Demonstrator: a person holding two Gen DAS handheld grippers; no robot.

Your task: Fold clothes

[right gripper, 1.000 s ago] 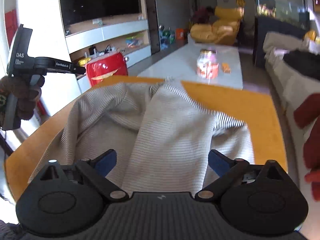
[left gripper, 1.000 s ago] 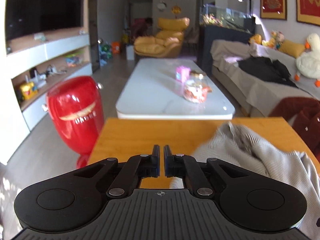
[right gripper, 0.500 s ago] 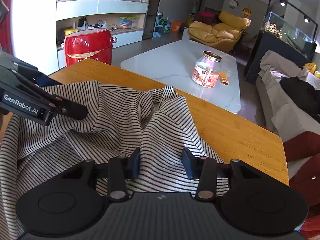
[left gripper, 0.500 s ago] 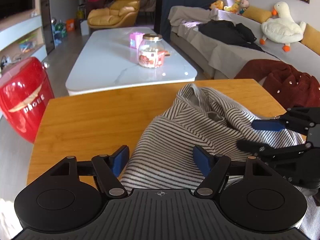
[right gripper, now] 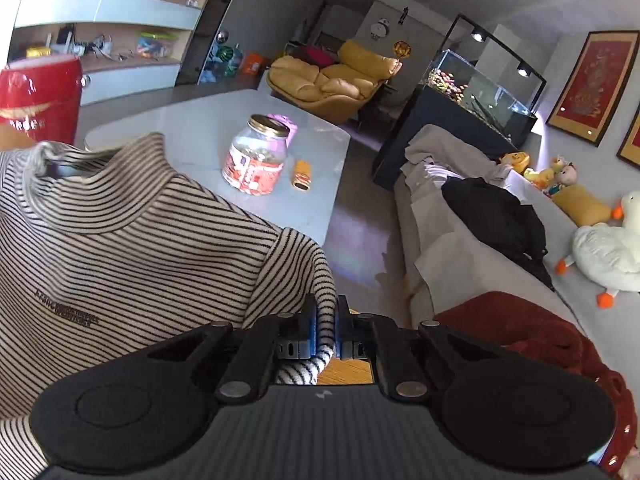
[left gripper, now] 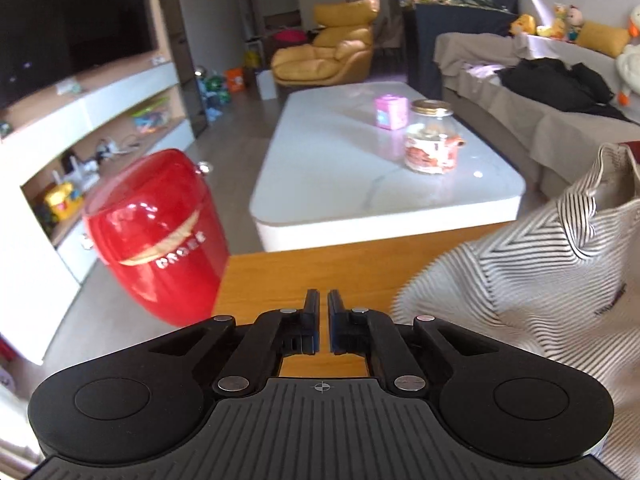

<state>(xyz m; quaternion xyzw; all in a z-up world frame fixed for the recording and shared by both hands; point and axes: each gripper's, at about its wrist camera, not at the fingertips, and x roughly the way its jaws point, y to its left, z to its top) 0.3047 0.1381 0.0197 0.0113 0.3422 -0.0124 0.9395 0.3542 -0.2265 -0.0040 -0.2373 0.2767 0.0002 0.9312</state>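
- Left wrist view: your left tongs (left gripper: 323, 300) hang over the near edge of the wooden counter (left gripper: 312, 276), fingers pressed almost together with nothing between them.
- The striped top (left gripper: 532, 280) rises in a heap on the right side of that counter, its collar standing highest (small dark lettering shows on the fabric), apart from your left tongs.
- Beyond the counter stands a white coffee table (left gripper: 352, 184) carrying a glass jar (left gripper: 432, 144) and a pink box (left gripper: 390, 111); a red bin (left gripper: 156, 236) sits on the floor just left of the counter.
- Further back are a yellow armchair (left gripper: 328, 54), a dark TV (left gripper: 68, 28) over open shelves, and a covered sofa (left gripper: 540, 120) with black clothing on it.
- Right wrist view: your right tongs (right gripper: 325, 320) are pinching a striped fold of the top (right gripper: 120, 248), which is held up and fills the left half of the view, hiding most of the counter; only a sliver of wood (right gripper: 348, 372) shows under the fingers.
- Only here do you see a dark red garment (right gripper: 532, 340) low on the right, a fish tank (right gripper: 472, 88), a white duck toy (right gripper: 608, 248) on the sofa, and a small orange object (right gripper: 302, 174) beside the jar (right gripper: 256, 160).
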